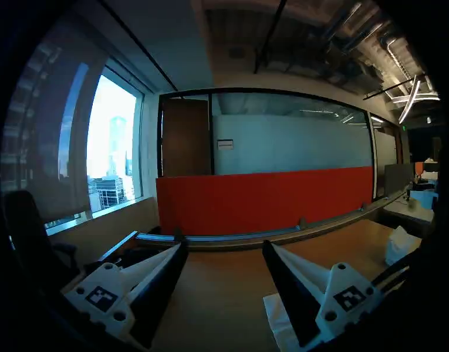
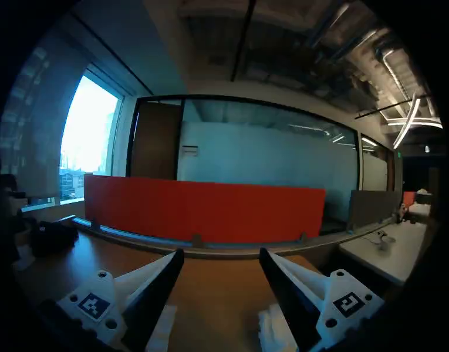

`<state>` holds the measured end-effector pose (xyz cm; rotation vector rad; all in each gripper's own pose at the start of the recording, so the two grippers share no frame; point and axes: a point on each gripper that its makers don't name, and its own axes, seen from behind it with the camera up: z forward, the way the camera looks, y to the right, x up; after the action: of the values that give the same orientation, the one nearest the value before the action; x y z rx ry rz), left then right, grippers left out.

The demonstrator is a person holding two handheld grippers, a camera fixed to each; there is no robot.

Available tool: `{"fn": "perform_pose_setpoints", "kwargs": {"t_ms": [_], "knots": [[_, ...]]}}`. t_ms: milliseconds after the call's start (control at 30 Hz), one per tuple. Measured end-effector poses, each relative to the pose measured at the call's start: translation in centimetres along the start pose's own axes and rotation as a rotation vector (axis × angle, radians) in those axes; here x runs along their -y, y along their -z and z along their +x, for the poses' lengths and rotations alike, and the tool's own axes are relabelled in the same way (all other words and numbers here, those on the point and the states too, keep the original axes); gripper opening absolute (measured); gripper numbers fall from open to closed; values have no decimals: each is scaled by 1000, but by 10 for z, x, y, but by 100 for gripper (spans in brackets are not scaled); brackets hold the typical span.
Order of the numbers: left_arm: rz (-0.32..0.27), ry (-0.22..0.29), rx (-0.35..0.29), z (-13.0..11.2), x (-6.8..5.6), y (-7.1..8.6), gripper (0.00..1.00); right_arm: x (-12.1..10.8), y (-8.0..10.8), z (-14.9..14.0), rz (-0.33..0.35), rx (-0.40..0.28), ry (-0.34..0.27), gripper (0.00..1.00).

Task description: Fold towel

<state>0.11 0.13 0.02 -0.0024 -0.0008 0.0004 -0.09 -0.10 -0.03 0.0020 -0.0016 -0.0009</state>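
Two tools, left gripper [image 1: 223, 246] and right gripper [image 2: 221, 252], each with fingers spread apart and gripping nothing. White cloth towel [image 1: 275, 320] lies flat at lower right of the left gripper view, partly under that gripper's finger. Brown wooden tabletop [image 1: 224, 293] beneath; orange partition panel [image 1: 265, 199] mid-frame; bright window [image 1: 110, 158] upper left.

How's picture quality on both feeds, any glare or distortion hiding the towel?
Left gripper view: the tall glass window is blown out white, while the brown wooden desk and white cloth towel sit dim. Right gripper view: same window glare, the dark-framed glass wall bows from fisheye distortion, towel dim at the bottom edge.
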Motion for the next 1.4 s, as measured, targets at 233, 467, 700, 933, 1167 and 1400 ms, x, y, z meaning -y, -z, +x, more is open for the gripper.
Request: {"fn": "perform_pose_setpoints", "kwargs": {"t_ms": [233, 467, 700, 933, 1167, 1400], "knots": [[-55, -6, 30, 6, -17, -1, 93, 6, -1, -3, 34, 23, 15, 100], [-124, -35, 89, 5, -32, 3, 93, 29, 4, 1, 155, 56, 56, 100], [-196, -48, 141, -3, -48, 4, 93, 48, 9, -5, 267, 103, 103, 100], [-297, -74, 206, -22, -71, 9, 93, 70, 15, -24, 392, 184, 153, 100], [-384, -109, 254, -38, -90, 15, 94, 94, 23, -37, 507, 236, 200, 100], [-413, -119, 278, -55, -100, 18, 93, 102, 28, -57, 540, 272, 215, 100]]}}
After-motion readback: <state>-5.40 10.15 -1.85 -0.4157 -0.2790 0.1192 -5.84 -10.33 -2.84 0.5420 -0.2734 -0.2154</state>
